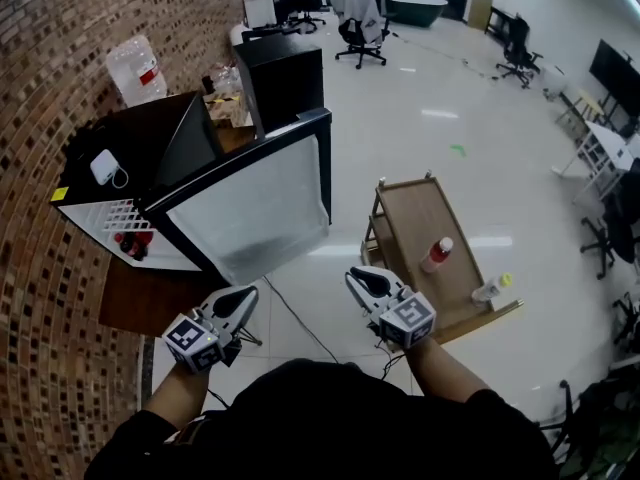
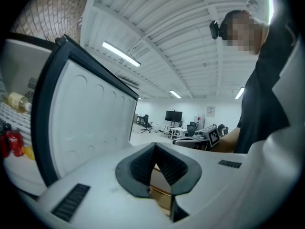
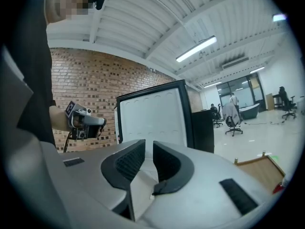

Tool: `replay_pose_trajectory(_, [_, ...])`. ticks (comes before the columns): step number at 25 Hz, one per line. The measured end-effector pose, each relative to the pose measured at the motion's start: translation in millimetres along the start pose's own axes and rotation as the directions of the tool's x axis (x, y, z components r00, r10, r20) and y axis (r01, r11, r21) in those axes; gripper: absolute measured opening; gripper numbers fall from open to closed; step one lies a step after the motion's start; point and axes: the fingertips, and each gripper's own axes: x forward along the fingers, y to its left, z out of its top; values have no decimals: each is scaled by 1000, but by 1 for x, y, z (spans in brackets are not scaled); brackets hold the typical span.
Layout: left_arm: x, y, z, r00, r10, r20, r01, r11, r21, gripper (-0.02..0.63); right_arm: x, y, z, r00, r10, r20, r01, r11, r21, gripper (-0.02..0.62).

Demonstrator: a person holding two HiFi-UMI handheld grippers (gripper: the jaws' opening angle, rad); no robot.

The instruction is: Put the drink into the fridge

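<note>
The drink, a bottle with a red cap and label [image 1: 437, 254], stands upright on a low wooden table [image 1: 415, 213] to my right. The black mini fridge [image 1: 120, 148] is on my left, its white-lined door [image 1: 255, 208] swung wide open. Red bottles [image 1: 130, 240] lie on its wire shelf. My left gripper [image 1: 247, 293] hangs in front of the door, shut and empty. My right gripper [image 1: 357, 276] is near the table's front corner, well short of the drink, jaws a narrow gap apart with nothing between them. Both grippers point upward in their own views: left gripper [image 2: 155, 147], right gripper [image 3: 148, 147].
A second bottle with a yellow cap [image 1: 492, 288] lies near the table's front right edge. A brick wall [image 1: 40, 88] runs along the left. A black cabinet [image 1: 285, 73] stands behind the fridge. Office chairs [image 1: 358, 23] and desks stand far back. A cable [image 1: 300, 328] crosses the floor.
</note>
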Motion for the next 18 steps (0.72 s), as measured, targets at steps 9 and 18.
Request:
replay_pose_trajectory(9, [110,-37,-24,985,-164,-59,168,983,69,-6,-47,-76,-40,988,-149,-43,149,989,-2,158])
replay_pose_trajectory(18, [211,-82,-55,943,-305,-134,319,943,99,-6,-104,-168,-76,945,-320,-74,321,947,8,249])
